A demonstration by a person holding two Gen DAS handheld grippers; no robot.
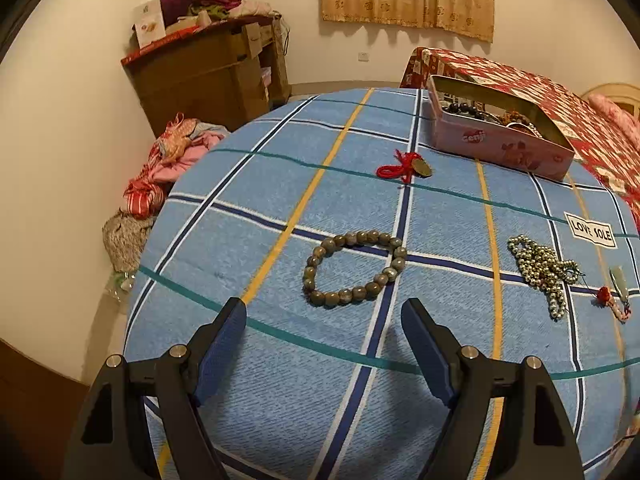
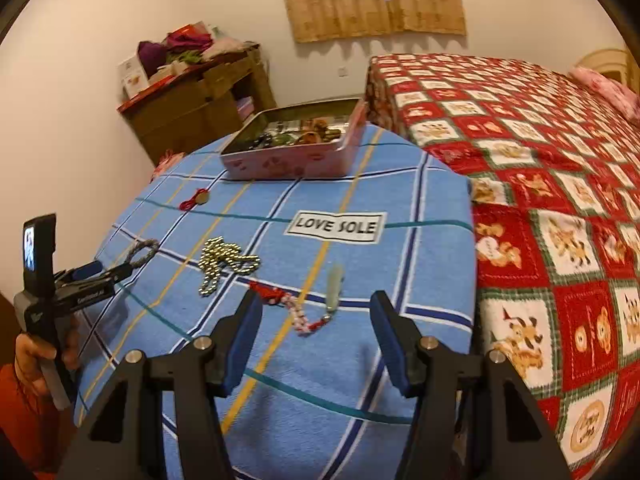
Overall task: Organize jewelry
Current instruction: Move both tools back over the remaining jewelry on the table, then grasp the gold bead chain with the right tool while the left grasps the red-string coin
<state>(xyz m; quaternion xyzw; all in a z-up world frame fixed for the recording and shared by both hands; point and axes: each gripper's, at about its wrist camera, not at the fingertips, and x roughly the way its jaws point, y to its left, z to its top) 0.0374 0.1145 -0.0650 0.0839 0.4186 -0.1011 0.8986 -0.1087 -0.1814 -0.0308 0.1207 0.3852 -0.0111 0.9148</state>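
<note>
- Closing on the stone-bead bracelet (image 1: 355, 268), which lies flat just ahead of the left gripper (image 1: 324, 320) and centred between its jaws, could pinch the blue checked cloth (image 1: 280, 400) along with the beads; the jaws stand released and empty, with no bead between them.
- Lifting the red-cord pendant (image 2: 308, 304), lying between and just ahead of the right gripper (image 2: 316, 312), could let the pale green stone swing or the cord snag; these jaws are also released, grasping nothing.
- Dragging either piece across the cloth could shift the gold bead chain (image 2: 224, 260), which lies ahead and to the left of the right jaws, loosely heaped and likely to tangle.
- Reaching for the pink tin (image 1: 500, 148), well ahead of both jaws at the far edge of the table (image 2: 440, 280), could nudge the red-cord charm (image 1: 404, 166) lying before it.
- Contents of the tin are a dark jumble; individual pieces cannot be told apart.
- Pendant details at the right edge of the left view are small and distorted.
</note>
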